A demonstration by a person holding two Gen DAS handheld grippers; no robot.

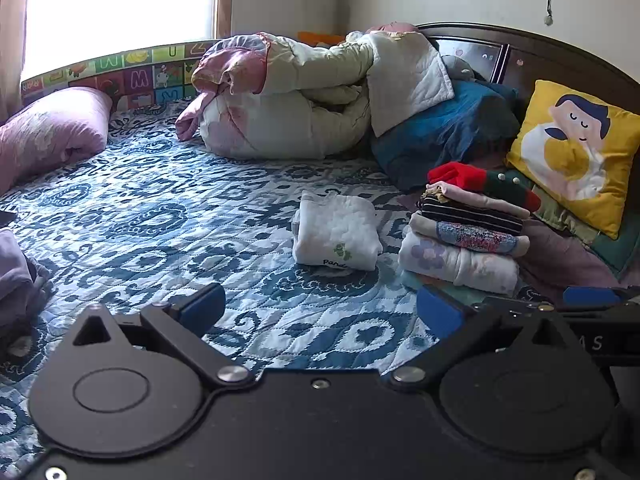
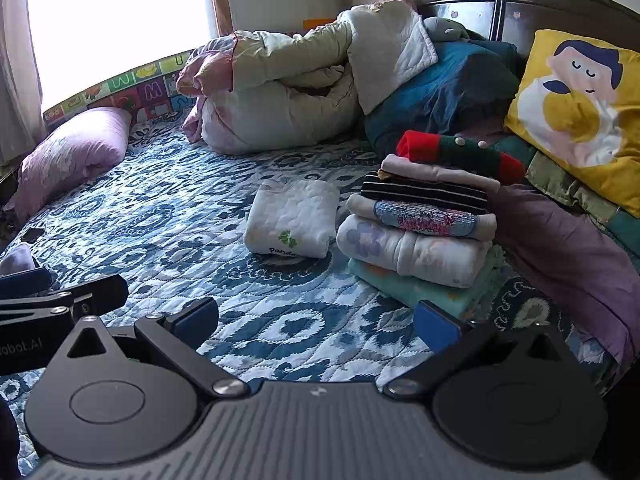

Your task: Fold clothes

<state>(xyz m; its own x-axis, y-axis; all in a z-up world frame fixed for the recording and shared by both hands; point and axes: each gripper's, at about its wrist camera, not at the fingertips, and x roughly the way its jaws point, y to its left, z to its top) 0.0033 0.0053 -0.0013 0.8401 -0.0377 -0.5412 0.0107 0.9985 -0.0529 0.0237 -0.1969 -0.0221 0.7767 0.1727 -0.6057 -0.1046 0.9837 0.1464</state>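
Note:
A folded white quilted garment [image 1: 337,233] [image 2: 293,219] with a green print lies alone on the blue patterned bedspread [image 1: 160,216] [image 2: 160,224]. Right of it stands a stack of folded clothes [image 1: 468,236] [image 2: 424,224], topped by a red and green knit [image 1: 484,184] [image 2: 460,152]. My left gripper [image 1: 320,312] is open and empty, hovering above the bedspread in front of both. My right gripper [image 2: 316,322] is open and empty too, close to the stack's front. A lilac garment [image 1: 16,276] lies unfolded at the left edge.
A bundled duvet [image 1: 296,96] [image 2: 288,84], a blue blanket [image 1: 444,124], a yellow cushion [image 1: 576,152] [image 2: 580,108] and a dark headboard [image 1: 560,52] fill the back right. A pink pillow [image 1: 52,128] [image 2: 76,144] lies at the back left. A purple cloth [image 2: 568,248] lies beside the stack.

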